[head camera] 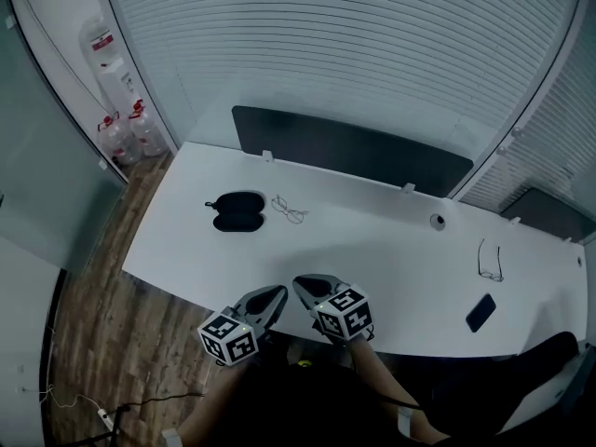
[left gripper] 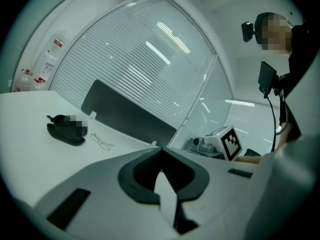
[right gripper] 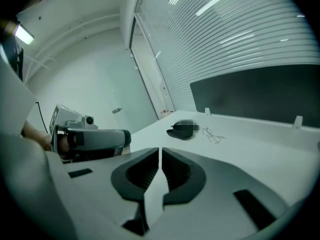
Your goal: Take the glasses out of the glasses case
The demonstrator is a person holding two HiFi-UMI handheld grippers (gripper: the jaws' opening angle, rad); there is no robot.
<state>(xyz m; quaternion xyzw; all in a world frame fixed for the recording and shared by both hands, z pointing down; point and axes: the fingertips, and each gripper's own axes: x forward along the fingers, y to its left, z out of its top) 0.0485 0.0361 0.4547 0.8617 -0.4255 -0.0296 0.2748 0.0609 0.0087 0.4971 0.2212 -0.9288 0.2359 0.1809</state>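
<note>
A black glasses case (head camera: 237, 211) lies on the white table (head camera: 372, 240) at the far left, and its two halves seem spread open. A thin wire-framed pair of glasses (head camera: 290, 209) rests on the table just right of it, outside the case. Both grippers hover at the near table edge, well short of the case. My left gripper (head camera: 277, 293) and right gripper (head camera: 300, 283) are shut and hold nothing. The left gripper view shows the case (left gripper: 65, 132), the glasses (left gripper: 101, 141) and the shut left gripper (left gripper: 160, 150). The right gripper view shows the case (right gripper: 182, 130), the glasses (right gripper: 213, 135) and the shut right gripper (right gripper: 160, 150).
A second pair of glasses (head camera: 490, 261) and a dark phone (head camera: 480, 312) lie at the table's right end. A dark divider panel (head camera: 354, 152) runs along the back edge, with a cable hole (head camera: 437, 221) near it. Water bottles (head camera: 126, 133) stand on the floor at the left.
</note>
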